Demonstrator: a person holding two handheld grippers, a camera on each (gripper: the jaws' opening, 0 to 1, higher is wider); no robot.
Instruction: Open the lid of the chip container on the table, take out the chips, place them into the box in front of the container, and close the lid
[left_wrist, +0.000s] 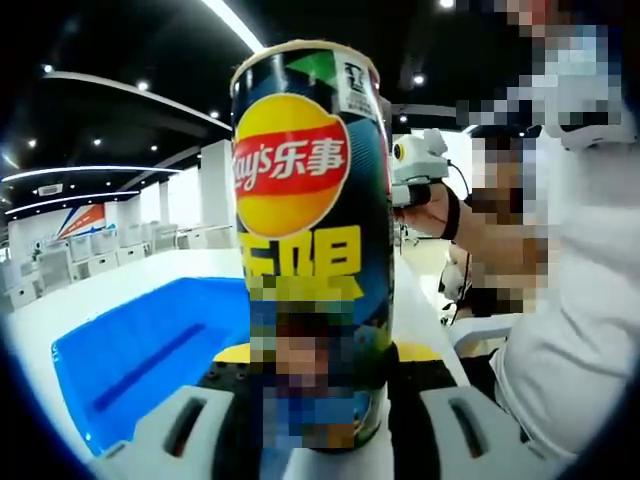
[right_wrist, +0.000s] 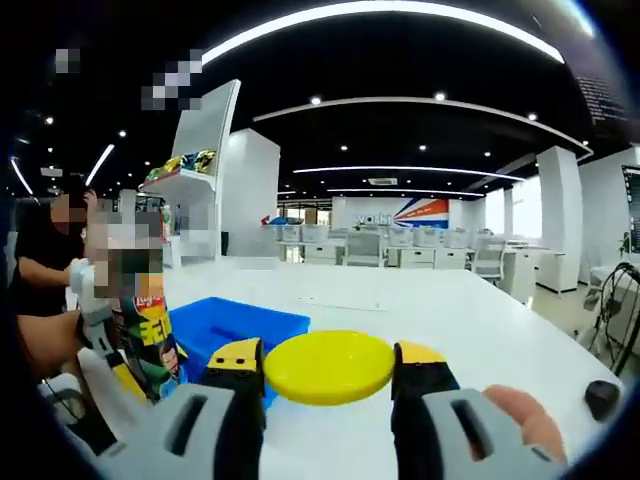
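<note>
Dark chip can (left_wrist: 310, 240) upright in left claw (left_wrist: 312, 400).

place: open-plan office | rows of desks (right_wrist: 400, 255); chairs (right_wrist: 487, 262); ceiling light strips (right_wrist: 400, 168)

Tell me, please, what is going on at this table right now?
A person is working with a handheld gripper in each hand. The left gripper is clamped around an upright chip can, whose top looks uncovered. The right gripper holds a yellow lid between its jaws, apparently just taken off. A blue box sits on the white table beside the can. No chips are visible in the box yet.
</note>
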